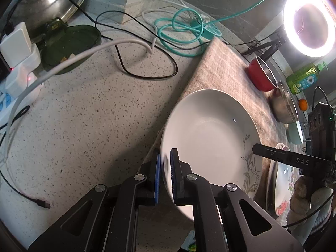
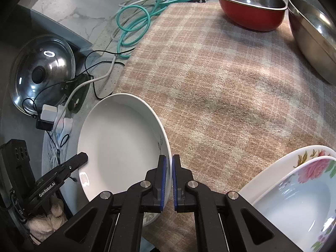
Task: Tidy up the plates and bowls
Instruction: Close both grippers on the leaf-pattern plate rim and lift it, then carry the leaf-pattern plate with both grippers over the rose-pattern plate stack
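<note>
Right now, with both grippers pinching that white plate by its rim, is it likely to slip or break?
The white plate looks glazed and shiny, so it is probably slippery. The left gripper and right gripper each clamp only a thin edge, so it might tilt or slide out. It looks like ceramic: stiff, fairly heavy, likely to chip if dropped, though the checked cloth below may soften a fall.

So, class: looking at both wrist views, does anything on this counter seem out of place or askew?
Yes. The white plate is tilted, its left edge past the plaid cloth, pinched at opposite rims by the left gripper and right gripper. Loose cables sprawl over the counter beside the dishes.
</note>
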`<act>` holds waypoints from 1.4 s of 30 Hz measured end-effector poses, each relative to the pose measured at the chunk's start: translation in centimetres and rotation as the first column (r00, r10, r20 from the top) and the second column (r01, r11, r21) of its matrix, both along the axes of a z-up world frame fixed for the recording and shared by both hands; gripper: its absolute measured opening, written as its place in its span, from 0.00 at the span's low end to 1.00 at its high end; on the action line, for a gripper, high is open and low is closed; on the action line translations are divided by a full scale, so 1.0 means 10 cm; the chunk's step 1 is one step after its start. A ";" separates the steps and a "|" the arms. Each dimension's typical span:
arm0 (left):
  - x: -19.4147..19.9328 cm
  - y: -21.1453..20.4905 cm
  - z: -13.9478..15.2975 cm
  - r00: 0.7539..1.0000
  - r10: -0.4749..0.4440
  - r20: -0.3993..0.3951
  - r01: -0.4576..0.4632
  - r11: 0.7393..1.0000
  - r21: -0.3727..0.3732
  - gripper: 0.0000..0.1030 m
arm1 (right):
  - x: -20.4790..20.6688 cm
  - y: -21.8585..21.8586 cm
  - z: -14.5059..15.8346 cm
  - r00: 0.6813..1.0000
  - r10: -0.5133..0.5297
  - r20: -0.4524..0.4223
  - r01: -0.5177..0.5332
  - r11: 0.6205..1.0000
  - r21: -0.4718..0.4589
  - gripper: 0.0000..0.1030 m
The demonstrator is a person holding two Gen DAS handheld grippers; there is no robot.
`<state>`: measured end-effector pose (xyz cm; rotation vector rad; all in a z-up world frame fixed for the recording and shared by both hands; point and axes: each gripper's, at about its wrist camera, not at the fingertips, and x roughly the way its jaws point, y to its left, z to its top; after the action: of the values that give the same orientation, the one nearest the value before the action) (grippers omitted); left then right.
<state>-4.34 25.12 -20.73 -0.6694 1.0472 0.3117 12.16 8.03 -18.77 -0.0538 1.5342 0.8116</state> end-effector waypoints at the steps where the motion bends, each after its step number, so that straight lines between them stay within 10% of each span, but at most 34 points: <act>1: 0.00 0.01 0.01 1.000 0.002 0.002 -0.002 1.000 -0.001 0.07 | 0.00 0.00 0.01 1.000 -0.003 -0.001 0.003 1.000 0.003 0.05; 42: 0.55 -0.78 0.58 0.975 -0.196 0.106 0.192 0.980 0.053 0.07 | 0.19 -1.15 0.65 0.978 -0.193 0.074 0.188 0.980 0.071 0.05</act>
<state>1.16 17.31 -14.90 -0.5354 0.9886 0.1250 14.05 -3.45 -12.24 0.1058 1.4126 0.6964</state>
